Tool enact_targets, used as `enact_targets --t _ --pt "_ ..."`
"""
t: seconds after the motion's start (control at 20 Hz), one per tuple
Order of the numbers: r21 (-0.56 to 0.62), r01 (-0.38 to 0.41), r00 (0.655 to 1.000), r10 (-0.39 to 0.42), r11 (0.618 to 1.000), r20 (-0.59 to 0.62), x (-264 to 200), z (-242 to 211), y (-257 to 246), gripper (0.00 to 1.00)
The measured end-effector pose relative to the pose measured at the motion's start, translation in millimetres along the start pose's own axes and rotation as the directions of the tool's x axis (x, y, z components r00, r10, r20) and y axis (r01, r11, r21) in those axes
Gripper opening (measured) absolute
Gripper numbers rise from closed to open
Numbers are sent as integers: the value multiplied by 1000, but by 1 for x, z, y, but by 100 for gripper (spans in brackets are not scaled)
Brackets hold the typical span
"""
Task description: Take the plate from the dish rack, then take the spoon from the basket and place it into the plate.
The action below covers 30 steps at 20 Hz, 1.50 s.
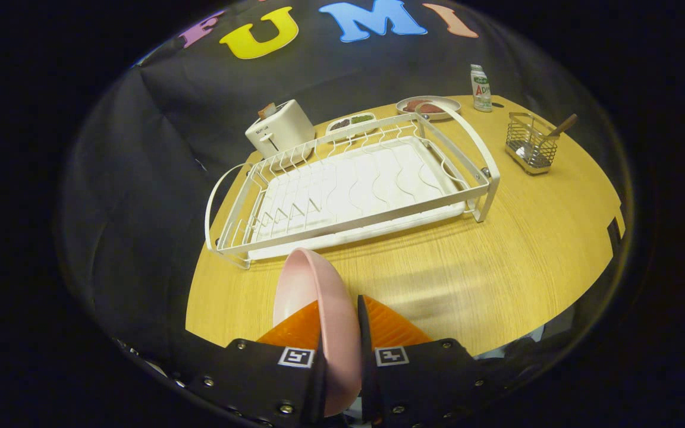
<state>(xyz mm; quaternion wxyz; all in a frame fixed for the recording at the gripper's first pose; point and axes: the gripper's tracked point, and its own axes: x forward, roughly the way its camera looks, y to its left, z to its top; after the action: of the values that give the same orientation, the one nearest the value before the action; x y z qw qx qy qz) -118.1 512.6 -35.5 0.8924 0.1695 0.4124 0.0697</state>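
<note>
Pink plate [319, 297] sits on edge between the fingers, gripper [339, 321] clamped on its rim, both fingers pressing. It stands upright, pale and glossy, just short of the dish rack's [348, 190] near rail. Rack is white wire, bare inside. Bare table [497, 261] stretches from the rack's near side to the table edge. Wire basket [531, 145] stands to the rack's right, well apart, spoon [562, 126] handle leaning out. Toaster [280, 131] sits behind the rack's far left corner.
</note>
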Motion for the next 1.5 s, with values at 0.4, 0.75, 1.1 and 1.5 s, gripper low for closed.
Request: enact_targets --t 0.4,0.75,1.1,1.5 --pt "177 -104 993 112 979 -38 33 -4 -14 34" --pt "134 -106 994 101 985 39 17 16 -28 36" --pt "49 -19 953 3 999 302 -44 91 -78 37" --pt "203 153 855 -232 967 463 -87 173 -208 36"
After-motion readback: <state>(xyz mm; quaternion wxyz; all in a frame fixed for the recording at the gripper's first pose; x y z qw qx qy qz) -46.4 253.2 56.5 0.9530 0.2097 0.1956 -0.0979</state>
